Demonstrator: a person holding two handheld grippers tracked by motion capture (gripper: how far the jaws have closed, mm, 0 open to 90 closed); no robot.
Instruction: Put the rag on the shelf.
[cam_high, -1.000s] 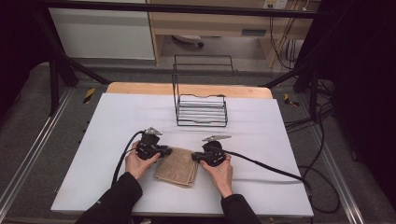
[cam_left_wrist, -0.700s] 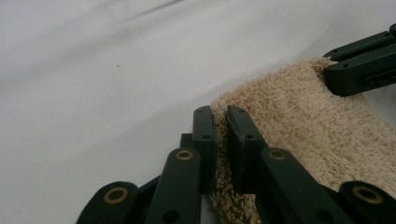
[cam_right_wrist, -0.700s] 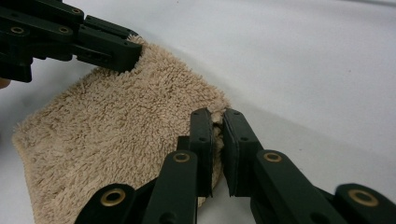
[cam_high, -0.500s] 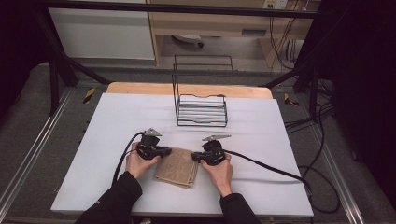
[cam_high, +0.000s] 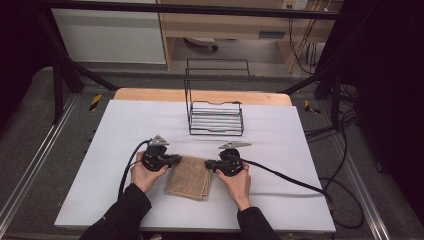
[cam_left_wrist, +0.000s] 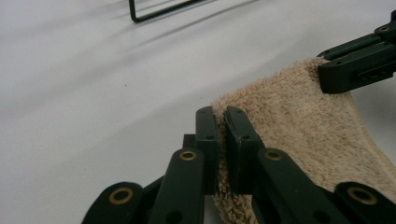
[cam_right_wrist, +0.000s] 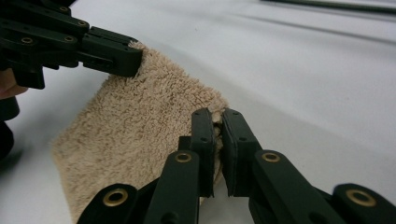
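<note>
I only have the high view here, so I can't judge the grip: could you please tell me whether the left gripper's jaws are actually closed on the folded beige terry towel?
Observer: Yes, the left gripper pinches a far corner of the folded beige terry towel between shut jaws.
Operator: And the right one, please?
Observer: The right gripper clamps the other far corner likewise.
Operator: Is the towel lifted?
Observer: Its held edge rises off the white table; the rest lies flat.

Lab recording bay, white table (cam_high: 125, 125) inside black frame (cam_high: 65, 75), trailing cables (cam_high: 345, 150), grey floor (cam_high: 30, 130)
</note>
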